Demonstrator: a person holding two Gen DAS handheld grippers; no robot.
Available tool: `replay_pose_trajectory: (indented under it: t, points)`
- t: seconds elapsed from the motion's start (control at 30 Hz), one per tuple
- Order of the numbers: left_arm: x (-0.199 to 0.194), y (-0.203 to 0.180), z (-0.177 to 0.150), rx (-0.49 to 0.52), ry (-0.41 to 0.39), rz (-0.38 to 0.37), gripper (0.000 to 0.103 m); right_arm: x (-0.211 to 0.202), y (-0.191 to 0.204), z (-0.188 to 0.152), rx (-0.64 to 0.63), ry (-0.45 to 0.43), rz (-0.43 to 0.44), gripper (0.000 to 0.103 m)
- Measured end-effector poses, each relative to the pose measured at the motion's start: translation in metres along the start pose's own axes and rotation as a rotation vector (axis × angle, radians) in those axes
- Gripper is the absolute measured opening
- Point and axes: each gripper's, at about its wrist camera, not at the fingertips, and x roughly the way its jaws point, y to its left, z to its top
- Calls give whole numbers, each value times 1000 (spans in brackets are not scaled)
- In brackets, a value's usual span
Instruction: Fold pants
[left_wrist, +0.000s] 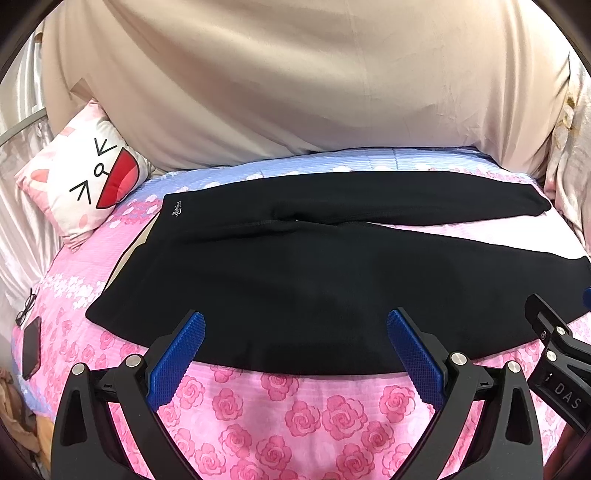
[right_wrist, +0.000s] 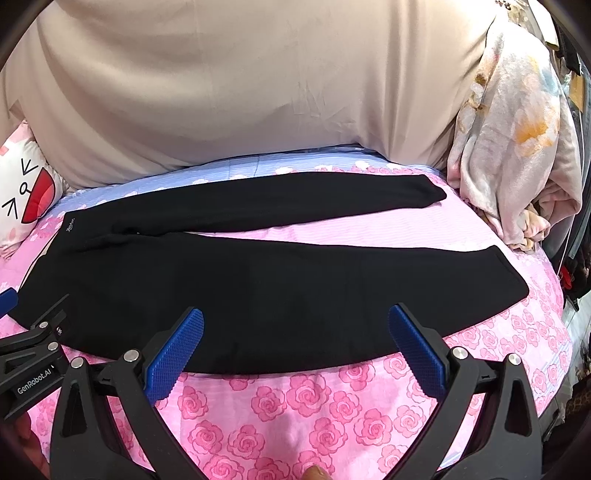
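Observation:
Black pants lie flat on a bed with a pink rose sheet, waistband to the left, both legs spread to the right. They also show in the right wrist view. My left gripper is open and empty, hovering over the near edge of the near leg. My right gripper is open and empty, over the same near edge further right. The right gripper's body shows at the right of the left wrist view; the left gripper's body shows at the left of the right wrist view.
A cartoon-face pillow rests at the bed's left. Glasses and a dark phone lie at the left edge. A beige curtain hangs behind the bed. A bundled floral blanket sits at the right.

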Motion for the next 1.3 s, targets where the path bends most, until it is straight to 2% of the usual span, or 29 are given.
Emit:
replay_pose_trajectory:
  t: [0.23,0.27,0.43,0.53,0.63,0.77,0.97,1.07,1.13,1.17,1.2,1.3]
  points:
    - [20,6,11,-6,10,-24,97,22,-9,10,-27,16,42,98]
    - [26,11,17,-11,6,-5,97,30,-17,17,-35,11,47,98]
    - [57,38,47,-15,-10,81,97,75,-84,60,1,-37,7,98]
    - [73,50,66,-15,-25,130,97,112,-134,87,39,-18,-38,98]
    - [86,59,81,-48,-32,131,97,148,-178,118,30,-20,-77,98]
    - [110,59,95,-48,-16,173,97,201,-229,161,3,-1,-107,98]
    - [134,54,103,-64,1,172,97,281,-261,181,-74,86,-118,98]
    - [142,50,104,-54,6,170,97,311,-271,184,-95,139,-87,98]
    - [148,52,105,-57,16,159,97,328,-278,186,-87,181,-57,95]
    - [152,55,106,-69,22,156,97,335,-278,184,-81,206,-42,89]
    - [154,57,106,-76,29,151,97,340,-282,185,-66,215,-26,76]
    - [164,72,109,-98,67,148,97,352,-291,188,4,248,35,73]
